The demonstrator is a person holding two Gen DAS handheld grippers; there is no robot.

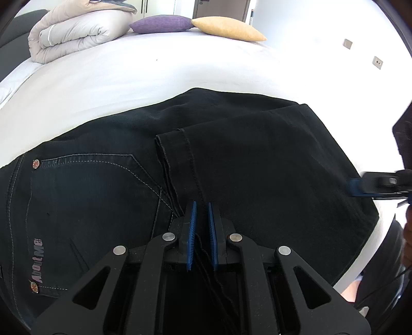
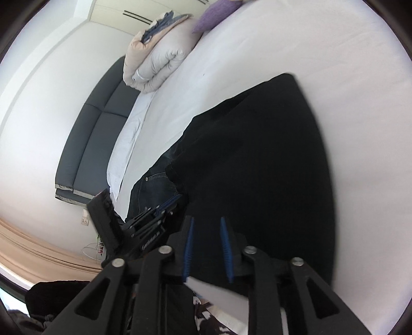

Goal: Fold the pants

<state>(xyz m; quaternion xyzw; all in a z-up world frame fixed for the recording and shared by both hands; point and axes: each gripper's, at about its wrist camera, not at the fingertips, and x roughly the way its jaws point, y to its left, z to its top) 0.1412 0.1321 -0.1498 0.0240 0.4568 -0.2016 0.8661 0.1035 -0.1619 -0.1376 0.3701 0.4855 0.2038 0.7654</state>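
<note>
Dark denim pants [image 1: 231,159] lie folded on the white bed [image 1: 154,69], the leg hems laid over the seat with its back pocket [image 1: 85,185]. My left gripper [image 1: 202,206] sits low over the near edge of the pants, its blue pads a narrow gap apart with loose dark threads between them. My right gripper [image 2: 206,221] hovers over the near edge of the pants [image 2: 257,159], its jaws open and empty. The right gripper also shows at the right edge of the left wrist view [image 1: 360,186]. The left gripper shows in the right wrist view [image 2: 154,214].
A rolled beige duvet [image 1: 77,31], a purple pillow [image 1: 162,23] and a yellow pillow [image 1: 226,28] lie at the far side of the bed. A dark padded headboard [image 2: 97,123] runs along the wall. The bed's near edge [image 2: 219,291] is below the right gripper.
</note>
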